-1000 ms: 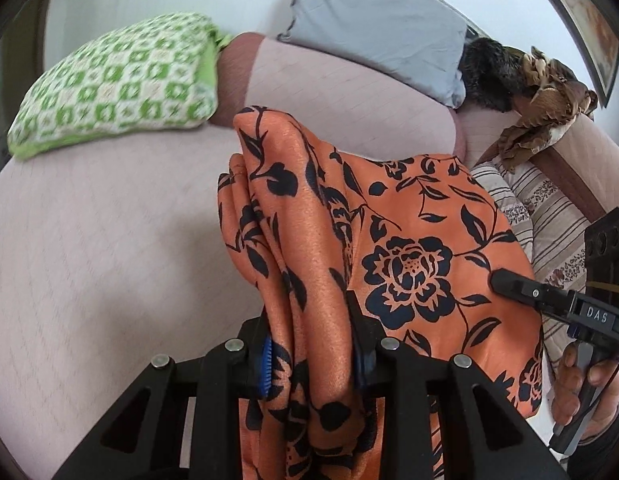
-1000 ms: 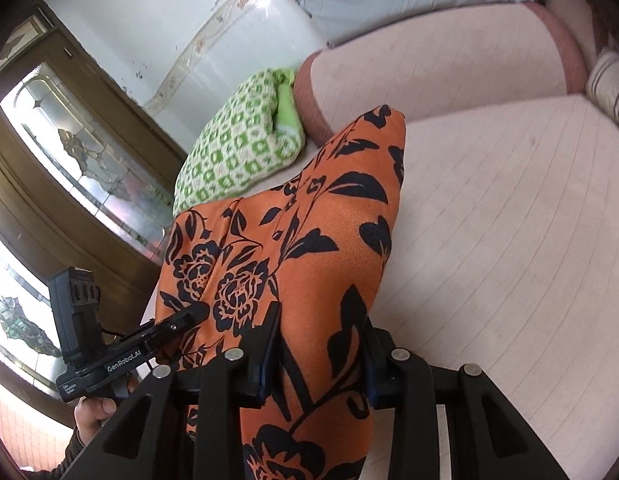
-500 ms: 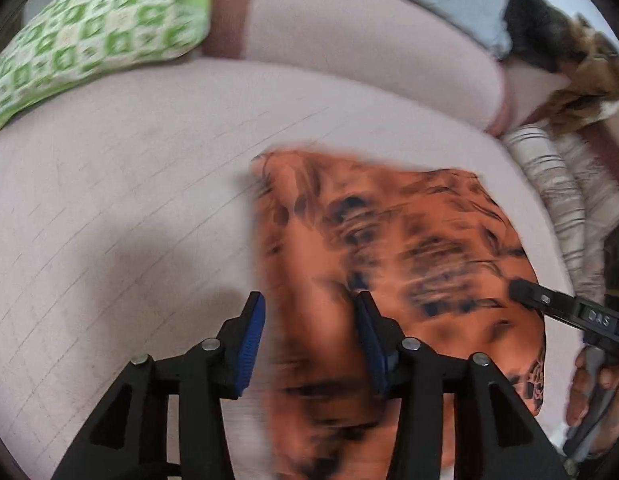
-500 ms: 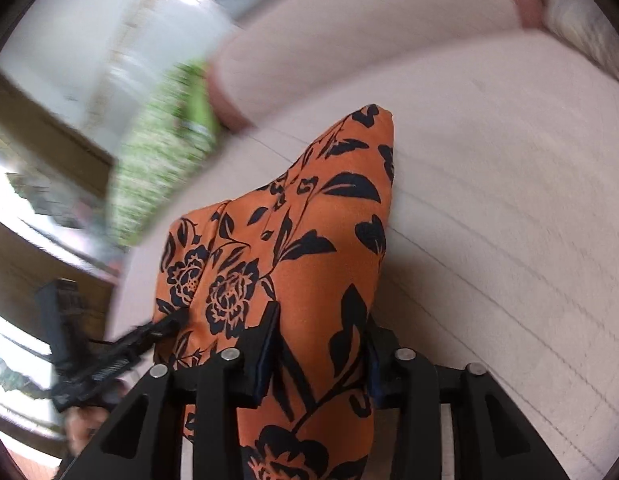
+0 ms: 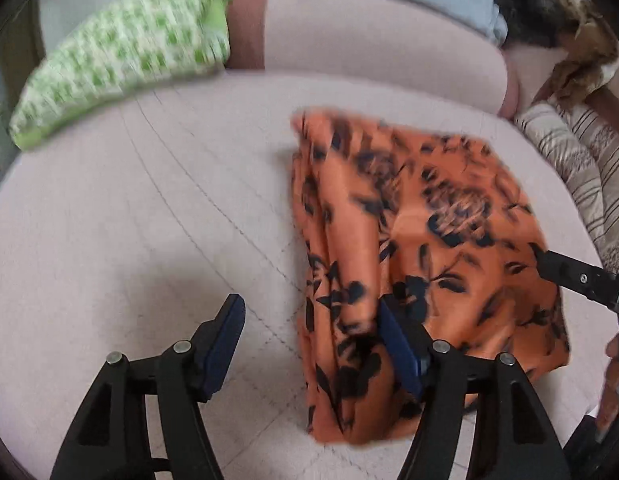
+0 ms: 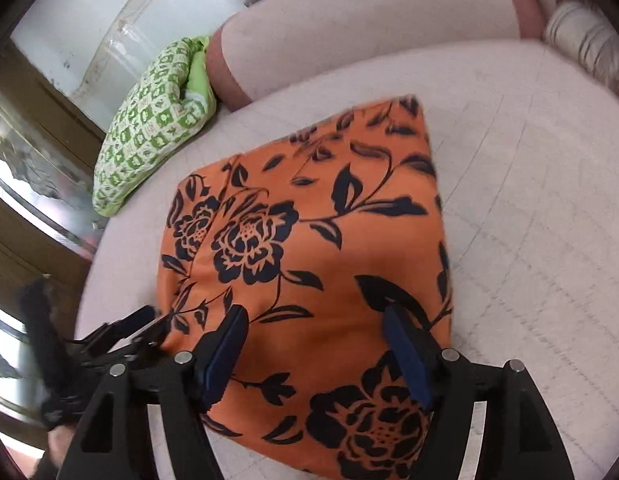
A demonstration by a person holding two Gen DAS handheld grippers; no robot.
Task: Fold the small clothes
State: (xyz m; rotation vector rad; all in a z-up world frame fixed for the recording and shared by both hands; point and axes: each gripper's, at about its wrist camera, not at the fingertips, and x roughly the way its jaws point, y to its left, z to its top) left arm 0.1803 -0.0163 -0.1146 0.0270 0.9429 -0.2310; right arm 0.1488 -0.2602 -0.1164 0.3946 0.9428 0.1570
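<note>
Lying under spread right gripper (image 6: 315,344) — orange cloth (image 6: 329,232).

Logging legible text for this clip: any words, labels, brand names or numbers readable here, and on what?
None can be read.
Left tongs: in the right wrist view the body is motion-blurred, so any label is unreadable.
Right tongs: only a plain black finger with a screw shows at the edge of the left wrist view.
Orange floral cloth and green pillow: pattern only, no lettering.
</note>
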